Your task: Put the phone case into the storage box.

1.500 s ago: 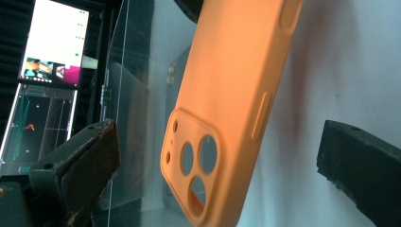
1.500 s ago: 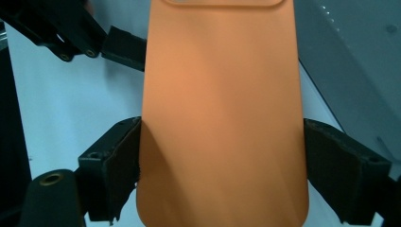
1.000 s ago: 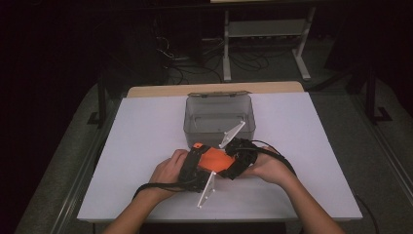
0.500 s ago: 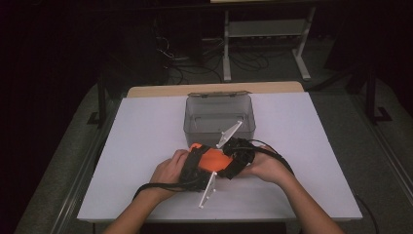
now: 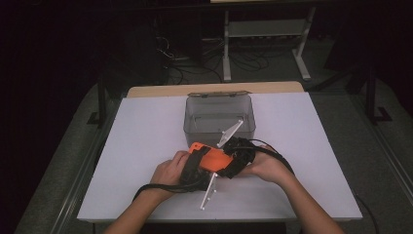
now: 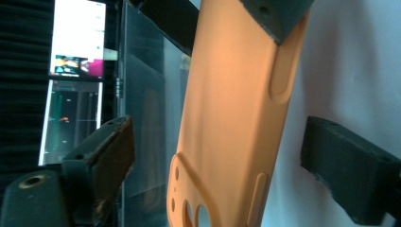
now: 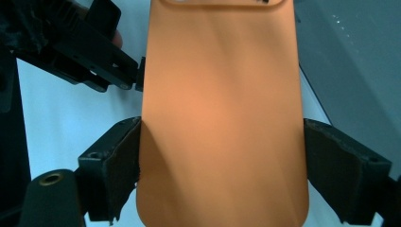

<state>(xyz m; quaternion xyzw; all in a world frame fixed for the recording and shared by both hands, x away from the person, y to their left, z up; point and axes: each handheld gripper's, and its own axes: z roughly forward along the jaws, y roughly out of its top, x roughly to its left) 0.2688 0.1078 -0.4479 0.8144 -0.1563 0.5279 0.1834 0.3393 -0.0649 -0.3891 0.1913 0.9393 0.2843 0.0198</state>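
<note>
Bare forearms, no sleeves visible. Left tongs [image 5: 207, 158]: black body, black strap over the hand, black cable looping off the wrist, grey three-cornered plate. Right tongs [image 5: 229, 163]: black body, black cable, grey plate. Jaws matte black, worn pads, brass screw inserts.

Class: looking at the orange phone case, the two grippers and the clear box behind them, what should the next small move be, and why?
Probably finish closing the left gripper on the orange phone case. Its jaws have just been closing, yet gaps remain on both sides of the case, while the right gripper already clamps its edges. The clear box waits open just beyond.
</note>
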